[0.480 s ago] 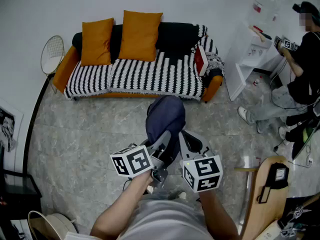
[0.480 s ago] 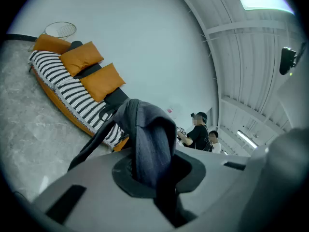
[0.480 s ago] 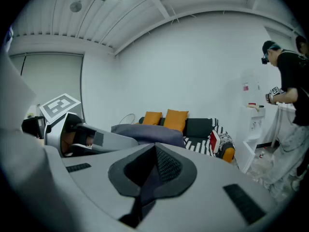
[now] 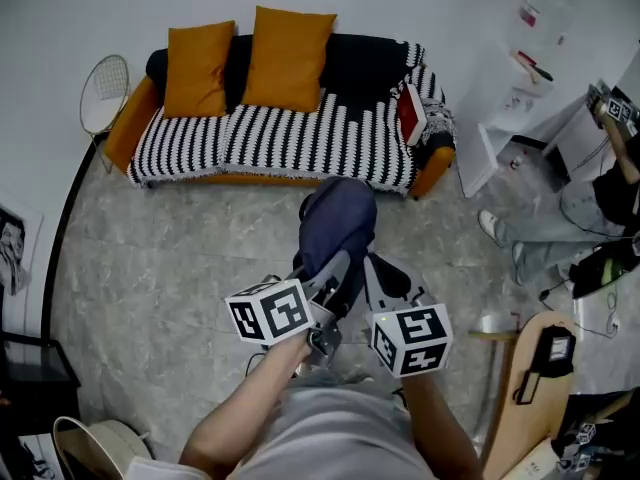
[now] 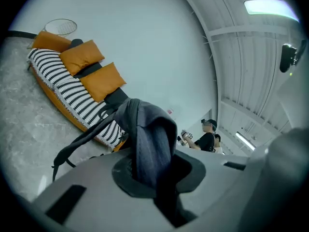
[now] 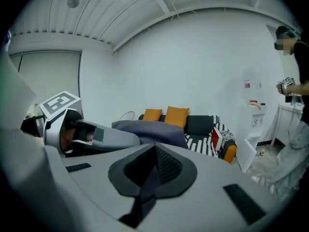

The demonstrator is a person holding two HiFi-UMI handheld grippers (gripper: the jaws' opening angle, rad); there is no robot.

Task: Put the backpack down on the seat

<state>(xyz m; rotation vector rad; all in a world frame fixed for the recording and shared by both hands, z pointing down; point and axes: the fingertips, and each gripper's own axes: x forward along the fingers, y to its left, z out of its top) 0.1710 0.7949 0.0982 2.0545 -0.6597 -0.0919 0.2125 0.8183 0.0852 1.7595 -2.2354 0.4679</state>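
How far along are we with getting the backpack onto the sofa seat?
Done: the backpack is lifted, its fabric clamped in the left gripper.
In hand: it is held up over the floor in front of the sofa, short of the seat.
Left: carry it over the striped seat, lower it and release.
The right gripper is shut, with nothing visible between its jaws.

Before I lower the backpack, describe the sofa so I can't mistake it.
Against the white back wall, past the grey marbled floor, stands the sofa. Unlike the round wire frame at its left end, it has a black-and-white striped cover and two orange cushions.
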